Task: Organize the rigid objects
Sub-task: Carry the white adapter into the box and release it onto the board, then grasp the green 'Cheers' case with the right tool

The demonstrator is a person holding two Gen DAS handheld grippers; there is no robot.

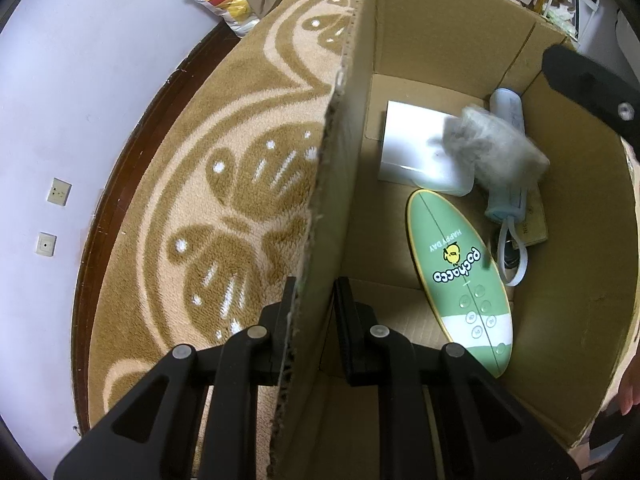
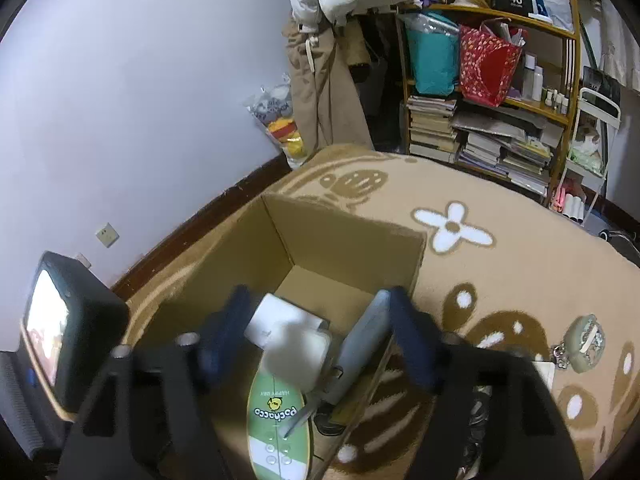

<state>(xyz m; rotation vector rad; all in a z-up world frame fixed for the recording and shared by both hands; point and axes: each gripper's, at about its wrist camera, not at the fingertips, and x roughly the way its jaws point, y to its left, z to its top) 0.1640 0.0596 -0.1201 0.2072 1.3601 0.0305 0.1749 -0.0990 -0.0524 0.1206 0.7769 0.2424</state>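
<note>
Brown and cream carpet (image 2: 500, 280) with flower shapes covers the floor, and a pale wall (image 2: 140, 100) stands behind it. By the wall, a shelf (image 2: 520, 120) holds books and bags.

A big cardboard box (image 2: 344, 248) sits open on the carpet. The left claw (image 1: 314, 300) is pinched tight on the box's side wall, with one finger outside and one finger inside.

Inside the box lie a white box (image 1: 412, 148), a green oval board (image 1: 456, 276) with a little yellow animal and the words "HAPPY DAY", and a pale blue tube (image 1: 510, 108) with a white strap. A blurry grey fluffy thing (image 1: 496, 148) is over the white box and the tube.

The right claw (image 2: 316, 340) is above the box with its fingers wide apart and nothing squeezed between them. Its right finger (image 2: 412, 340) is right beside the box's near wall.

A small green pouch (image 2: 584, 340) lies on the carpet, well apart from the box.
</note>
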